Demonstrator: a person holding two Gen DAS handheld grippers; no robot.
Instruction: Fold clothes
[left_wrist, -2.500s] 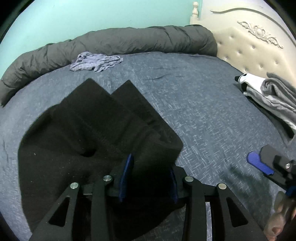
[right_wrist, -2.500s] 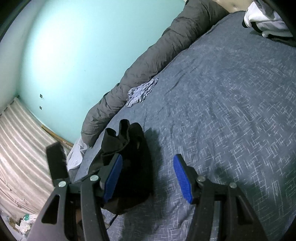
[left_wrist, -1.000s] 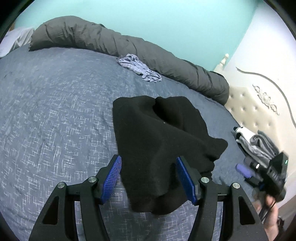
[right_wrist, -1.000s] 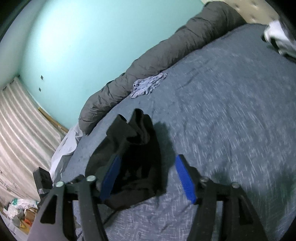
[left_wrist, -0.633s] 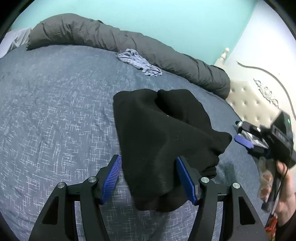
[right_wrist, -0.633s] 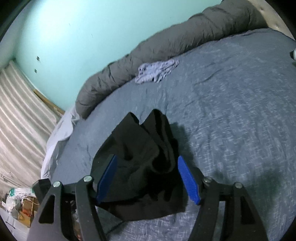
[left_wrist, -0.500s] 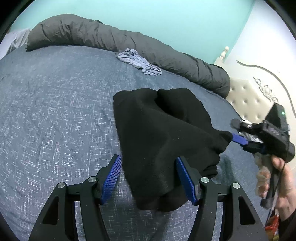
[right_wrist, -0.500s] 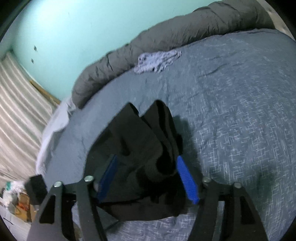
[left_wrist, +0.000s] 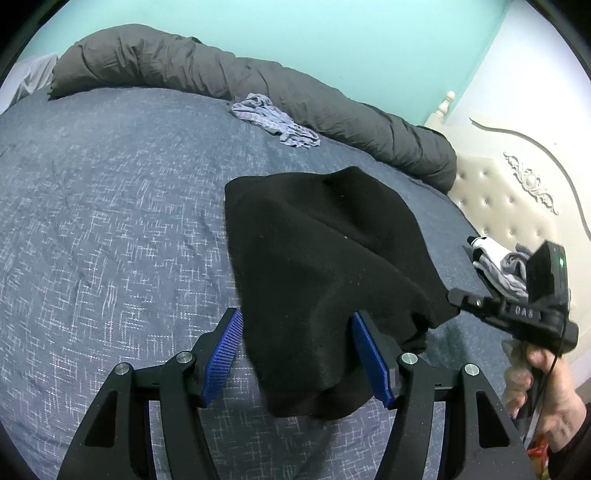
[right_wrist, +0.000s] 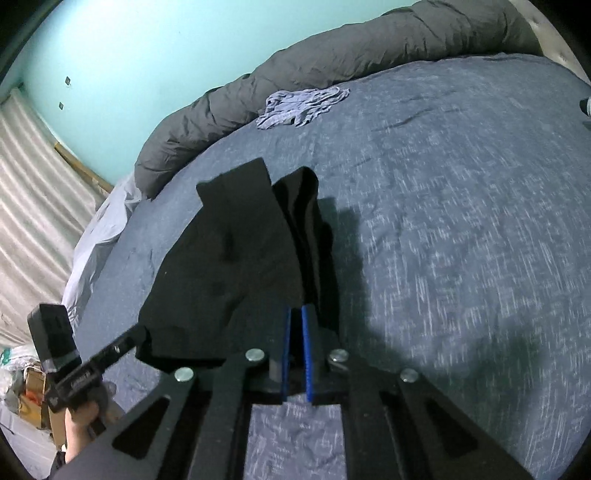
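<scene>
**Tongs on a black garment: right pair pinched shut on it, left pair spread wide**

Right gripper (right_wrist: 296, 347) has its two blue pads brought together, with only a thin dark strip between them, and the near edge of the black garment (right_wrist: 236, 280) runs into that strip, so the pads are clamped on the cloth. From the left wrist view, the right gripper (left_wrist: 458, 297) comes in from the right side, its tip meeting the garment's right corner, carried by a person's hand (left_wrist: 543, 384).

Left gripper (left_wrist: 301, 354) is spread wide. The black garment (left_wrist: 317, 266) droops between its blue pads; the right pad lies against the cloth, the left pad stands just clear of it, so nothing is pinched there. In the right wrist view the left gripper (right_wrist: 122, 343) shows at the lower left, its tip at the garment's left corner.

The garment is a dark, thick, crumpled piece lying in loose folds on a blue-grey bedspread (left_wrist: 110, 221), near the front edge of the bed.

Farther back, a small pale blue crumpled cloth (left_wrist: 273, 120) lies on the bedspread, just beside a long rolled grey duvet (left_wrist: 258, 81) along the far edge. A cream tufted headboard (left_wrist: 517, 199) stands at the right, with a pile of grey and white clothes (left_wrist: 506, 266) near it. Behind everything is a turquoise wall (left_wrist: 332, 33).
</scene>
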